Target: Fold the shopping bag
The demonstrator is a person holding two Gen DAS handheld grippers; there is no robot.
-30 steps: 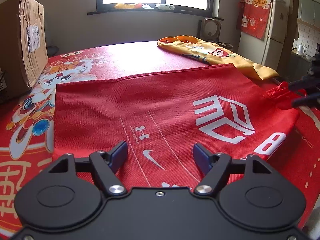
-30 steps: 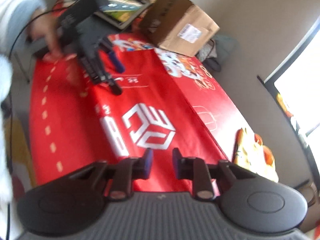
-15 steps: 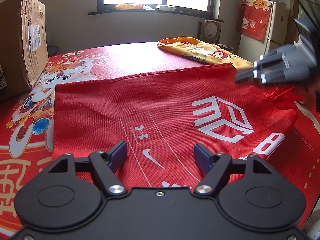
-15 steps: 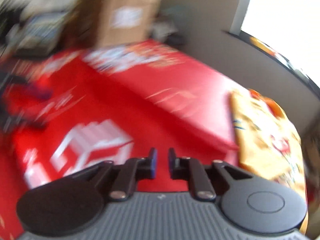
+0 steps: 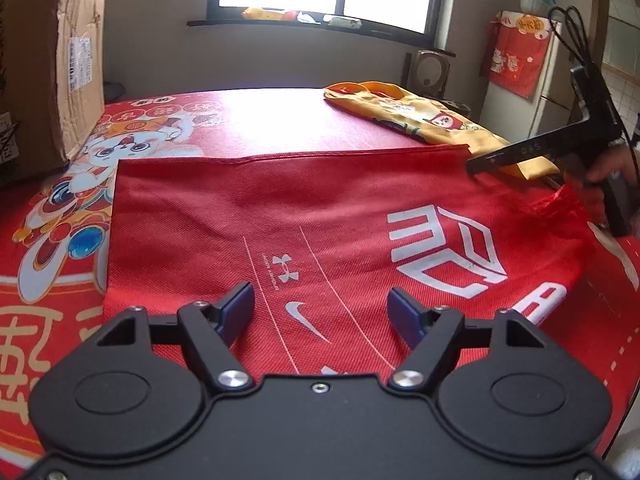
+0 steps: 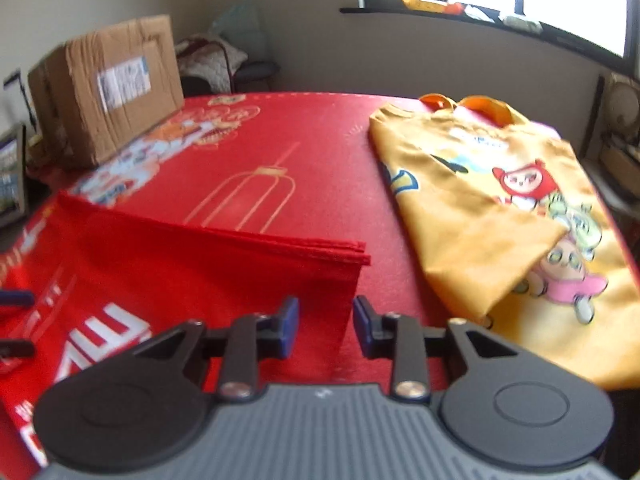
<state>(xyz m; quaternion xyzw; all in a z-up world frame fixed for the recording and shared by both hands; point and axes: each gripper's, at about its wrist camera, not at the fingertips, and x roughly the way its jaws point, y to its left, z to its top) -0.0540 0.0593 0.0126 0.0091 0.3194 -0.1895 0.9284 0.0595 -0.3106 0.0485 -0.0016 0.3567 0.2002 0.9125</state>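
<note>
Right wrist: right gripper closing, empty.

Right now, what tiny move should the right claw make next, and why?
Probably slide the right claw onto the red bag's far corner and pinch it. Its jaws are closing with nothing between them, and the bag lies flat, unfolded.

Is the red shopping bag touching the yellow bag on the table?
Apart. The right wrist view shows a strip of red tablecloth between the red shopping bag corner and the yellow bag.
</note>
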